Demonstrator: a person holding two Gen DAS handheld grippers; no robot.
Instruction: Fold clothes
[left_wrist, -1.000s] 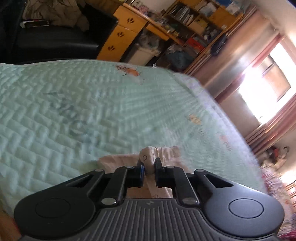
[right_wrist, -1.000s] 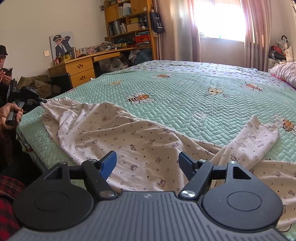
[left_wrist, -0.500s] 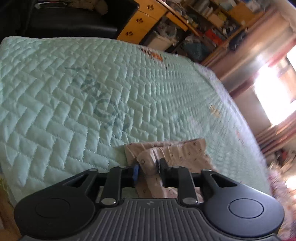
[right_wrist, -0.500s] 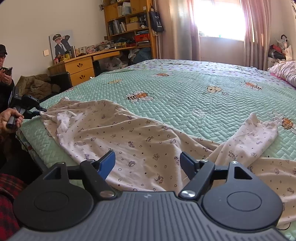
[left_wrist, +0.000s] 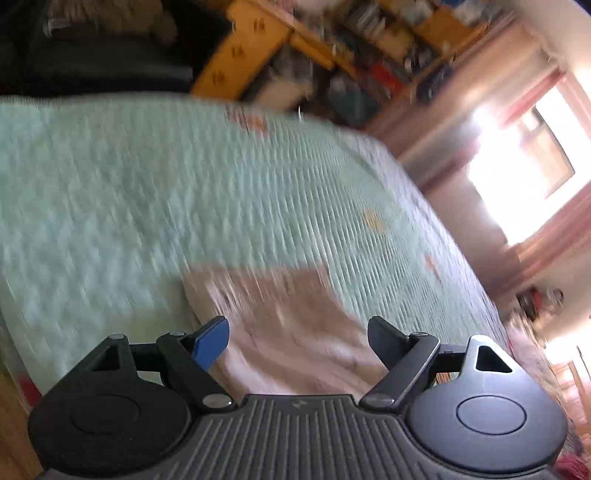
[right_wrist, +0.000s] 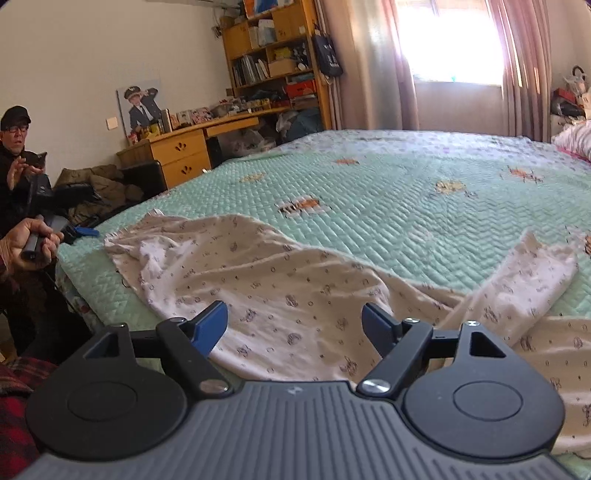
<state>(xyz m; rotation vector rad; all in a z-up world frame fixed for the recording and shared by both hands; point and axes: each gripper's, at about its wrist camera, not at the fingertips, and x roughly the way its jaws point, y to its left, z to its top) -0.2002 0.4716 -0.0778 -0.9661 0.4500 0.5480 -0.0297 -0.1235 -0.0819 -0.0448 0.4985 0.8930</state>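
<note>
— Where are the clothes?

— A pale pyjama garment (right_wrist: 280, 291) with tiny prints lies spread on the green quilted bed (right_wrist: 406, 206), near the front edge. One end reaches toward the left corner of the bed, and a sleeve or leg (right_wrist: 532, 273) sticks out on the right.

— What is the left hand-held gripper (left_wrist: 297, 334) doing?

— Its two fingers are spread wide apart, with nothing between them. It is just above the left end of the garment (left_wrist: 280, 314). That picture is very blurry.

— And the right hand-held gripper (right_wrist: 293, 325)?

— It is wide open too, and holds nothing. It hangs over the near part of the cloth.

— Can you see the person's hand?

— Yes, the left hand (right_wrist: 27, 243) is at the far left, wrapped around the gripper's handle.

— Anything else in the room?

— A man in a black cap (right_wrist: 16, 147) sits on the left looking at a phone. Behind the bed stand a wooden desk (right_wrist: 184, 151) and a bookshelf (right_wrist: 273, 55), and a bright window (right_wrist: 458, 37) with curtains.
</note>
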